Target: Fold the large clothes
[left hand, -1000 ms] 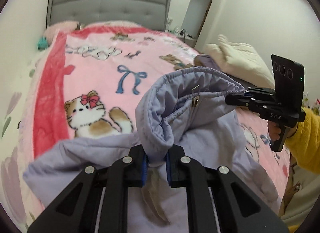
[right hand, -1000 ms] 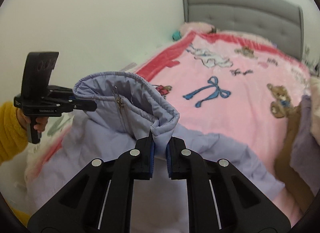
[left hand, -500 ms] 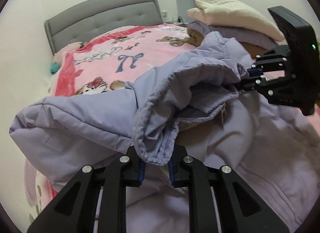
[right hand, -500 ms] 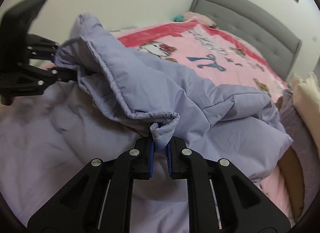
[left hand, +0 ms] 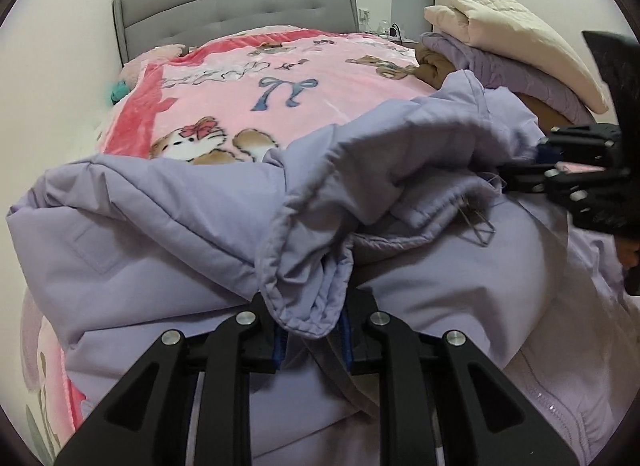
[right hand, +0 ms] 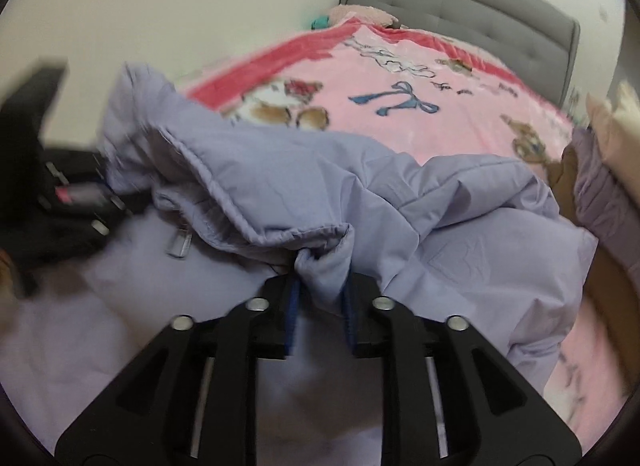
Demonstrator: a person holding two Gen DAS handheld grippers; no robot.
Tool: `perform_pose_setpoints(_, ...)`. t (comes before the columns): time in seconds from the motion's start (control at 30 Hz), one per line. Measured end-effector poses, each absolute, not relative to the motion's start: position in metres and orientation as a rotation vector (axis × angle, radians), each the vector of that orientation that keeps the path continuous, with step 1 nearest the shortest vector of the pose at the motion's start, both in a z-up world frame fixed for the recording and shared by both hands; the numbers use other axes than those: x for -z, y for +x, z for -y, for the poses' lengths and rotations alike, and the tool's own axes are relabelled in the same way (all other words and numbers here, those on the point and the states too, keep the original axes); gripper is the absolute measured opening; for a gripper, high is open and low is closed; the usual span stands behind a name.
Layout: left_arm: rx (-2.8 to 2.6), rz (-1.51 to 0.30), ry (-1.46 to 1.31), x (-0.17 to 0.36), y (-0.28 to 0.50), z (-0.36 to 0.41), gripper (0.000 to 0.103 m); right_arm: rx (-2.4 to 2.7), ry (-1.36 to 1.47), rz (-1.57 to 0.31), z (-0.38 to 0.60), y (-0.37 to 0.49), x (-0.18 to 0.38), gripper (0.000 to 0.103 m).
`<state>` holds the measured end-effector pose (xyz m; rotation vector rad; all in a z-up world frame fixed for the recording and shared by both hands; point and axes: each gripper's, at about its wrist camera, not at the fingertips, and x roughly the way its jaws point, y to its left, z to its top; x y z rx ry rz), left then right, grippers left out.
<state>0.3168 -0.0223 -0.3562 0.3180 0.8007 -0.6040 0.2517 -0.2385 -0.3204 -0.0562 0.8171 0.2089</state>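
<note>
A lilac padded jacket (left hand: 168, 234) lies on the bed, its top half folded over the lower part. My left gripper (left hand: 313, 340) has its jaws slightly parted, with a corner of the jacket's edge still between them. My right gripper (right hand: 320, 324) stands the same way, jaws a little apart around the other corner of the jacket (right hand: 400, 201). A metal zip pull (left hand: 478, 227) hangs from the folded edge. The right gripper also shows at the right of the left wrist view (left hand: 520, 173), and the left gripper shows blurred at the left of the right wrist view (right hand: 100, 193).
The bed has a pink cartoon blanket (left hand: 256, 77) and a grey padded headboard (left hand: 236, 5). A stack of folded clothes, cream on top (left hand: 508, 29) and lilac below (left hand: 520, 73), sits at the bed's right side. A white wall runs along the left.
Both grippers have carried the jacket's edge forward and down, laying the top half over the lower half. Their jaws have widened from clamped to slightly parted.
</note>
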Motion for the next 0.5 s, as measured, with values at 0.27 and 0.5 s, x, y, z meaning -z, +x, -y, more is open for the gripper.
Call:
perform_pose_setpoints(0.27,0.596,-0.757,0.366,0.357,0.309,0.026,0.020,-0.258,0.147,-0.641,0.253,0.239,0.250,0.067)
perform_pose_setpoints(0.5,0.582,-0.739,0.411,0.354,0.296,0.032,0.021,-0.247,0.229,-0.952,0.246,0.319,0.309,0.026)
